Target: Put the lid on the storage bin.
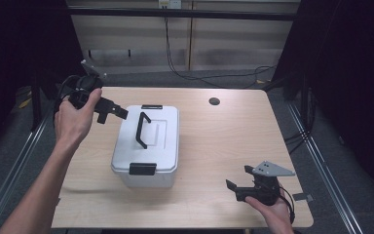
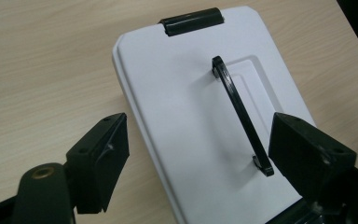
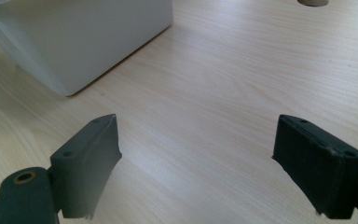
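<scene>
Two grippers stand spread and empty as I hold the left gripper (image 1: 120,113) above the far-left corner of the white lidded plastic box (image 1: 146,146), right gripper (image 1: 237,183) well right of it; an off-centre grab could slip off its slim black handle (image 1: 142,129).

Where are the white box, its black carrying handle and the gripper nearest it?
white box (image 1: 126,148), high view, lid's bare left side.
carrying handle (image 2: 240,109), left gripper view, middle of bar.
left gripper (image 1: 119,113), high view, between fingertips.
</scene>
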### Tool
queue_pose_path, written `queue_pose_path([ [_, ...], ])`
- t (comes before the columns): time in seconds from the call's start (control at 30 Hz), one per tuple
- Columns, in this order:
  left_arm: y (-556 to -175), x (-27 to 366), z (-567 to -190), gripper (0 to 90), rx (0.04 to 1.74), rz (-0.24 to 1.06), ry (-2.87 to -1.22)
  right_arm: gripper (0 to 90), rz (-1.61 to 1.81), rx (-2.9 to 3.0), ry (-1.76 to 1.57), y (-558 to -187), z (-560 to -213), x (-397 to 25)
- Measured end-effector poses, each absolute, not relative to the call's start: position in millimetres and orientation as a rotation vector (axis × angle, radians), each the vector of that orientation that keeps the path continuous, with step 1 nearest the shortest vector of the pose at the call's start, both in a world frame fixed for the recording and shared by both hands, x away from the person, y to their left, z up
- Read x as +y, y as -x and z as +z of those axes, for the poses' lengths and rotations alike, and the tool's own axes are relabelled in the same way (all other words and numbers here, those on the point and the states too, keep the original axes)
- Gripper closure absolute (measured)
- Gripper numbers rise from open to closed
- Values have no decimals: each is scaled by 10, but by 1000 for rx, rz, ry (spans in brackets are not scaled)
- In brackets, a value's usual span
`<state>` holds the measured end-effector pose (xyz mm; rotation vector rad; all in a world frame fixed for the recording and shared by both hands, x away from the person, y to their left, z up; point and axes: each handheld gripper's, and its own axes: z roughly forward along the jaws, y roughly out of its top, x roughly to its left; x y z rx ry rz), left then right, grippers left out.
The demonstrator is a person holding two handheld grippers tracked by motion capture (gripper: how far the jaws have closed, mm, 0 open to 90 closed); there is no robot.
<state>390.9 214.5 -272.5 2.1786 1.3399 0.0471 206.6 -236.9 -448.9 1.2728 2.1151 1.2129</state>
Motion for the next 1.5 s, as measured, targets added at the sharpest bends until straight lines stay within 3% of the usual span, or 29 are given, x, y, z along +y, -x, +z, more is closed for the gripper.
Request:
queue_pose_path([
  [0.4, -3708, 2414, -2922, 203, 1228, 133, -2174, 138, 1215, 2108, -1273, -2063, -4489, -2375],
  [0.83, -3431, 2799, -3345, 203, 1157, 92, -2126, 138, 1215, 2102, -1286, -2072, -4493, -2384],
  [1.0, -3345, 2922, -3502, 206, 1200, 156, -2078, 138, 1214, 2103, -1284, -2069, -4493, -2384],
  [1.5, -2963, 3200, -3956, 203, 1163, 178, -2027, 137, 1217, 2098, -1297, -2064, -4495, -2383],
])
